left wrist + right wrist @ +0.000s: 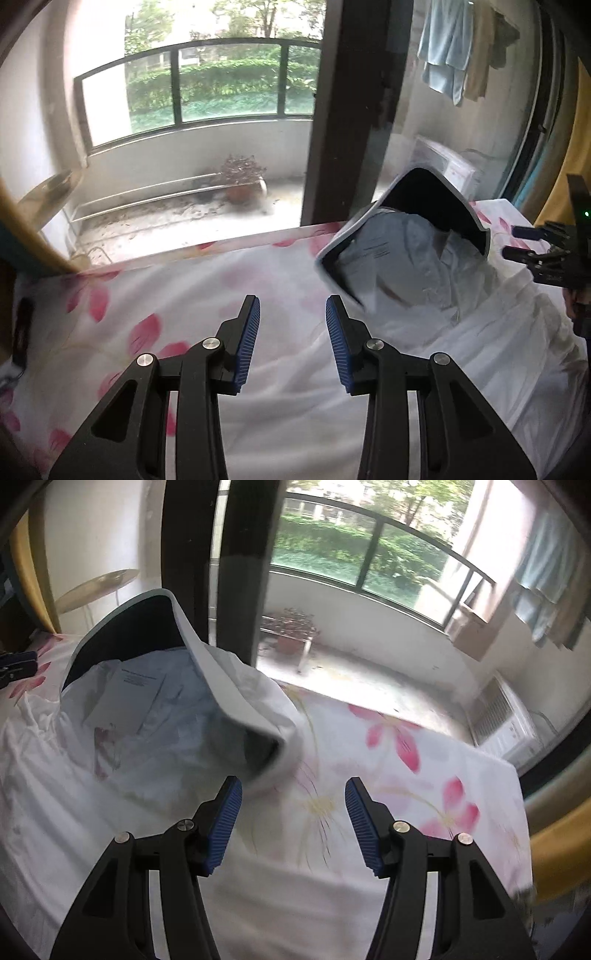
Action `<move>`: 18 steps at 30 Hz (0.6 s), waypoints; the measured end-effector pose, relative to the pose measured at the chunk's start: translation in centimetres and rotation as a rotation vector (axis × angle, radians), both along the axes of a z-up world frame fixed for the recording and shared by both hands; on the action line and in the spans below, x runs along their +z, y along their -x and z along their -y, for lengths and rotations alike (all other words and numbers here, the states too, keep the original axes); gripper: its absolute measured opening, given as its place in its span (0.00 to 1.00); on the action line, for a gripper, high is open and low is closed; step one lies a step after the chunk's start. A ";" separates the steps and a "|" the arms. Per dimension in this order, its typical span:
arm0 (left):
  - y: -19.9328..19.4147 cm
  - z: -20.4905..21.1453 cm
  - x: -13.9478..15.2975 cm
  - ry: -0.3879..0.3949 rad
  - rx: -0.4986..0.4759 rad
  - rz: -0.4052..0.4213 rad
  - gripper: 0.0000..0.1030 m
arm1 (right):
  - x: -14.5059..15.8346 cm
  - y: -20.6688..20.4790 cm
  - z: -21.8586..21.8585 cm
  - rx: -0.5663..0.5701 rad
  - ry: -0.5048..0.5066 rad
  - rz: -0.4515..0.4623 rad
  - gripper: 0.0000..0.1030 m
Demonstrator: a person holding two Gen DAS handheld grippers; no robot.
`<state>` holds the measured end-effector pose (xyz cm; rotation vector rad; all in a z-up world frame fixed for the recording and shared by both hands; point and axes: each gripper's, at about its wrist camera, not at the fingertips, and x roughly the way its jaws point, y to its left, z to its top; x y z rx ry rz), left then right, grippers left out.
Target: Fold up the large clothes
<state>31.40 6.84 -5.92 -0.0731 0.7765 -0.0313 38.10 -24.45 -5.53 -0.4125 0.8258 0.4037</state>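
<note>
1. Left wrist view: floral bedsheet (147, 295) spread wide, below balcony door (343, 110).
2. White garment (461, 314) heaped on sheet, dark-lined collar (424, 199) raised.
3. Left gripper (292, 334) spread, empty, beside garment.
4. Right gripper (293, 812) spread, empty, beside collar's edge.

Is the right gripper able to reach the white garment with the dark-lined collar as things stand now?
Probably yes: the right gripper is open and empty, and the white garment with the dark-lined collar lies just ahead-left on the floral sheet, nothing between.

Floral bedsheet (110, 306) across lower frame; potted plant (242, 181) on balcony, centre; hanging towels (447, 48) upper right.
</note>
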 end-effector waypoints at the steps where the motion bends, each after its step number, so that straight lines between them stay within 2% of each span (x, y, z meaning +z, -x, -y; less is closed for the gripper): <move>1: -0.6 0.3 -0.1 0.004 -0.009 -0.003 0.38 | 0.0 -0.5 -0.4 0.008 -0.001 0.008 0.56; 5: -2.8 1.2 -1.0 -0.018 -0.030 -0.014 0.38 | -0.5 -1.7 -1.9 0.042 0.001 0.028 0.56; 7: -3.9 1.5 -1.7 -0.073 -0.013 -0.051 0.38 | -1.0 -1.8 -2.6 0.084 0.008 0.044 0.52; 10: -5.0 1.2 -2.7 -0.099 0.014 -0.090 0.38 | -2.0 -1.8 -3.8 0.122 0.084 0.092 0.20; 11: -5.2 0.9 -3.0 -0.089 0.021 -0.102 0.38 | -2.0 -1.7 -3.9 0.122 0.098 0.115 0.12; 12: -5.3 0.6 -3.2 -0.080 0.027 -0.105 0.38 | -2.0 -1.5 -3.9 0.127 0.093 0.128 0.08; 16: -4.5 -0.5 -3.3 -0.073 0.072 -0.083 0.38 | -0.5 0.3 -3.2 0.121 0.118 0.197 0.06; 18: -3.7 -0.9 -2.9 -0.095 0.117 -0.060 0.30 | 0.4 1.6 -2.8 0.129 0.128 0.214 0.06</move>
